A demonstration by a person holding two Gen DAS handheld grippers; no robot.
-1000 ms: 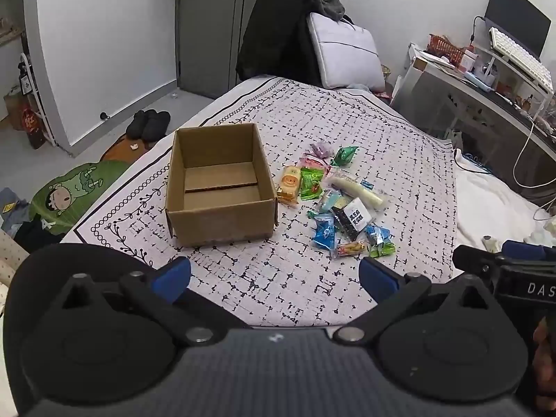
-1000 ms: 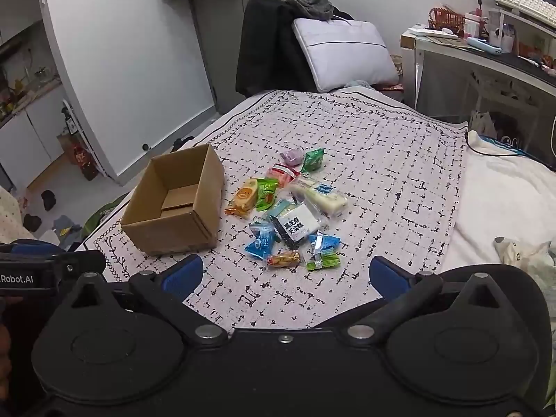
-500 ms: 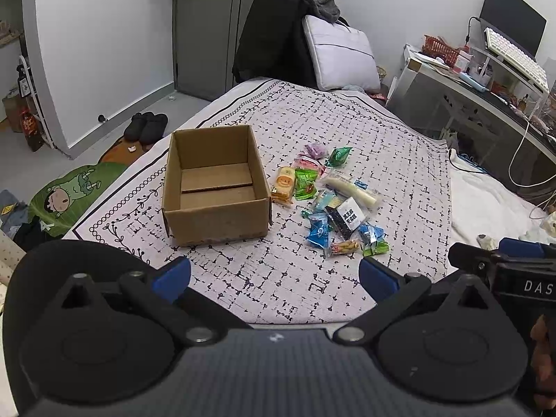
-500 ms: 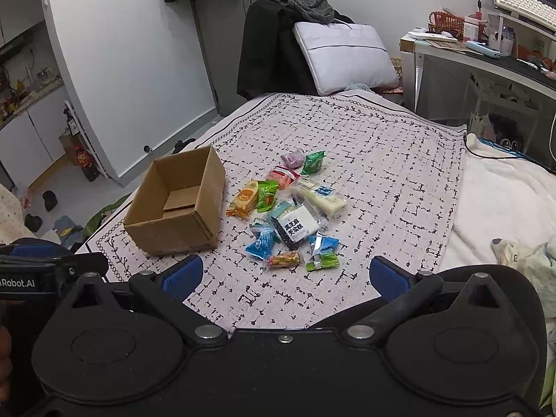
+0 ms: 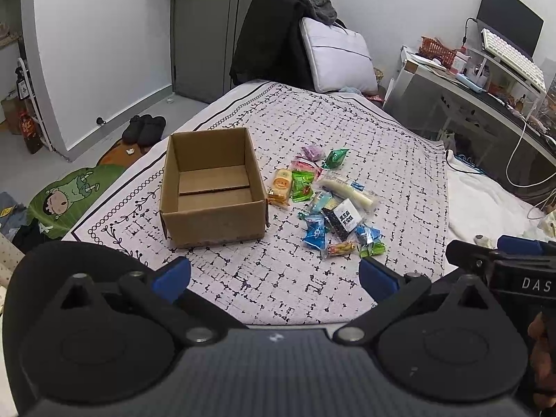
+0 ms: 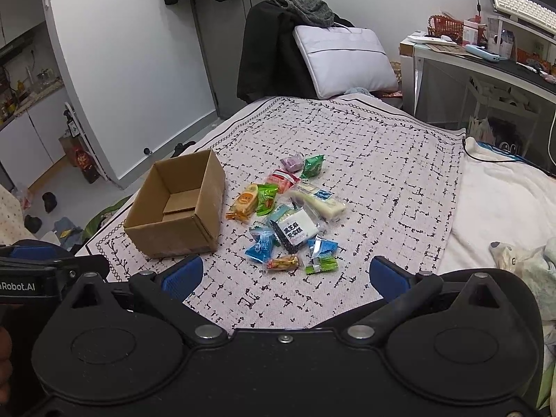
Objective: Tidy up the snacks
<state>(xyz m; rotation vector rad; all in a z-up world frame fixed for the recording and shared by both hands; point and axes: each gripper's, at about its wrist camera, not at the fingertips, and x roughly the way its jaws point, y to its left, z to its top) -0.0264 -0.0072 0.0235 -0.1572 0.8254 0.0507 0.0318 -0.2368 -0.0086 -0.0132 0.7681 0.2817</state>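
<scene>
Bedroom, bed [image 5: 347,132] under a patterned cover, open cardboard box [image 5: 212,187] near its left edge, snack packets [image 5: 326,201] heaped just beside it, left hand-held gripper [image 5: 274,272] and right hand-held gripper [image 6: 285,276] both spread, holding nothing, above the near edge.

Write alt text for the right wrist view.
An open, empty hand-held gripper hangs above a patterned bedspread where a pile of wrapped snacks lies beside an empty cardboard box. A chair draped with clothes and a cluttered desk stand behind.

White walls [image 5: 104,34], desk [image 6: 486,66] (cluttered)
</scene>
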